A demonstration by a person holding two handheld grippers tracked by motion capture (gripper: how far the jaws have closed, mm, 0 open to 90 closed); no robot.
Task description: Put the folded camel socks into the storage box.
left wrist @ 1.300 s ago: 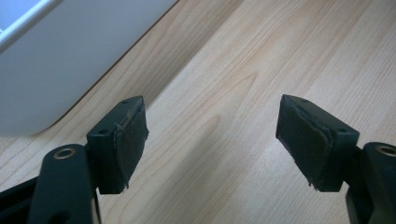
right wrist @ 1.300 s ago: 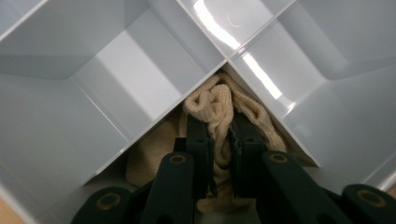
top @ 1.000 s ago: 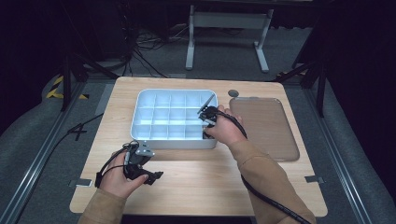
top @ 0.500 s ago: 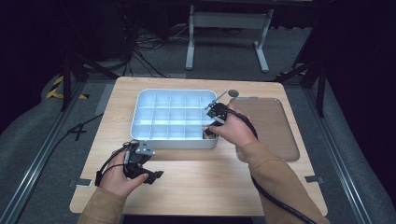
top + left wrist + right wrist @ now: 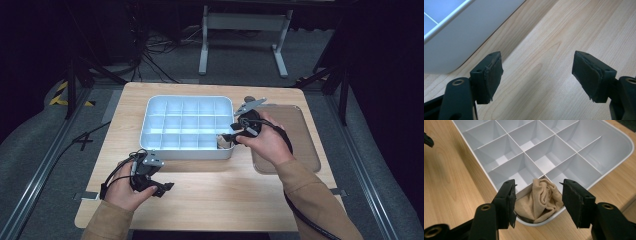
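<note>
**Cloth in the tray's corner cell, both grippers spread**

A white tray (image 5: 186, 125) divided into a grid of cells sits on the wooden table (image 5: 240, 195). A crumpled tan cloth (image 5: 541, 200) lies bunched in the tray's corner cell, the one nearest the person on their right side; in the high view it shows as a small tan lump (image 5: 223, 142) at that corner. It fills most of the cell and rises a little above the rim.

The right gripper (image 5: 537, 203) hangs above that corner, pointing down and into the tray. Its jaws have just been opening and now stand spread wide, one on each side of the cloth. The pads do not press on it, and the cloth rests in the cell on its own. In the high view the right gripper (image 5: 231, 136) sits at the tray's near right corner, with the right hand (image 5: 267, 142) behind it over the tray's edge and the brown mat (image 5: 300, 145) that lies just beside the tray.

The left gripper (image 5: 167, 187) is held low over bare table in front of the tray's near left corner, in the left hand (image 5: 127, 185). In its own view the left gripper (image 5: 537, 75) has its jaws spread wide apart with nothing but wood grain between them, and the tray's white wall (image 5: 461, 42) is near, at the upper left.
</note>
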